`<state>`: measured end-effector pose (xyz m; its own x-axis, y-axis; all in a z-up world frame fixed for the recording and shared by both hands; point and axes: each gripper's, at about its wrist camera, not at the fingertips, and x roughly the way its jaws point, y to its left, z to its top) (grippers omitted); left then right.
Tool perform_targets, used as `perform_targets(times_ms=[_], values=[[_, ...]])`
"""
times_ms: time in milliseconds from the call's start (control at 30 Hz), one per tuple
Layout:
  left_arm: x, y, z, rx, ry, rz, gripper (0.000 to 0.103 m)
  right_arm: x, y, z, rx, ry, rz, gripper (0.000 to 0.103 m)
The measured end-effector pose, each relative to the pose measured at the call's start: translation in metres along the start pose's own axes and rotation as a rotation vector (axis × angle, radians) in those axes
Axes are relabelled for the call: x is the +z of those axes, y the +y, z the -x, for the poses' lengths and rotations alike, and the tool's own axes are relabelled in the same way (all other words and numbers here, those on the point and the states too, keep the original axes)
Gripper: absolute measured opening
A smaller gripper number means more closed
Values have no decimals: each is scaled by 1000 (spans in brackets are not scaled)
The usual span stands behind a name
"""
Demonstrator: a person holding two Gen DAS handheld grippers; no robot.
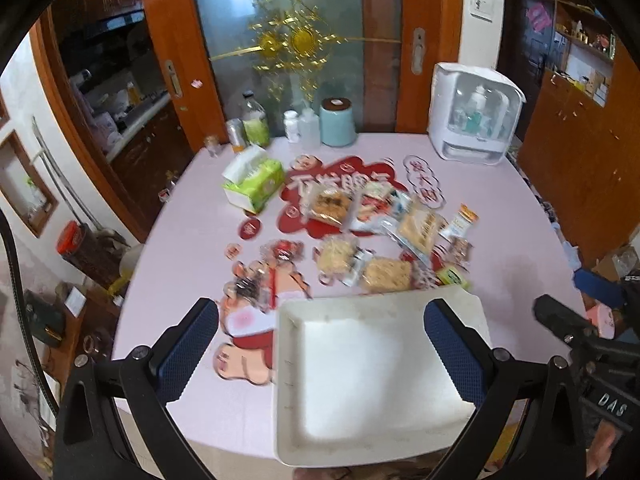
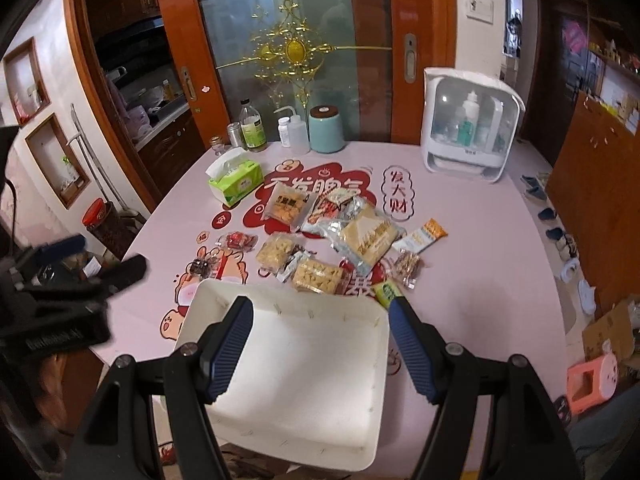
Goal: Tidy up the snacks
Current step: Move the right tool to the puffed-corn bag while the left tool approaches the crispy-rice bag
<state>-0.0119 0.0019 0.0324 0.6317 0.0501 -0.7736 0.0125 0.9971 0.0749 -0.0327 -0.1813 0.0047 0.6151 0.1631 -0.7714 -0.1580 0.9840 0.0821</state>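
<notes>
Left gripper hangs jaws apart, gripping nothing, over the white tray's left edge; right gripper spread wide above the tray; beyond it, snack packets lie scattered mid-tabletop.

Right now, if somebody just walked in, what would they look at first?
Probably the heap of snack packets in the middle of the pink table, lying over big red cartoon stickers. Next, the empty white tray at the near edge, with both pairs of blue-padded tongs open above it. Behind, a shiny gold ornament hangs on the glass door.
</notes>
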Motion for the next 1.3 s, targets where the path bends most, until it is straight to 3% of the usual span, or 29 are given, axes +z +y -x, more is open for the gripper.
perform_targets(times_ms=[200, 300, 500, 700, 833, 1000, 1067, 1133, 1300], values=[[38, 48, 3, 118, -88, 32, 102, 40, -5, -13, 41, -2, -5, 71], [55, 73, -18, 147, -80, 14, 102, 61, -5, -31, 43, 12, -23, 71], [69, 121, -93, 19, 64, 26, 102, 86, -6, -87, 44, 89, -114, 75], [53, 143, -194, -44, 230, 5, 102, 88, -7, -165, 4, 221, -206, 83], [45, 127, -252, -144, 338, -31, 102, 71, -11, -228, -35, 358, -276, 84], [47, 77, -305, -251, 392, -124, 102, 49, -14, -296, -46, 480, -345, 84], [47, 57, -321, -283, 411, -163, 102, 41, -14, -318, -19, 522, -369, 89], [46, 41, -337, -303, 441, -194, 102, 37, -13, -333, -15, 546, -388, 96], [38, 19, -364, -321, 484, -235, 102, 27, -9, -361, -23, 596, -402, 97]])
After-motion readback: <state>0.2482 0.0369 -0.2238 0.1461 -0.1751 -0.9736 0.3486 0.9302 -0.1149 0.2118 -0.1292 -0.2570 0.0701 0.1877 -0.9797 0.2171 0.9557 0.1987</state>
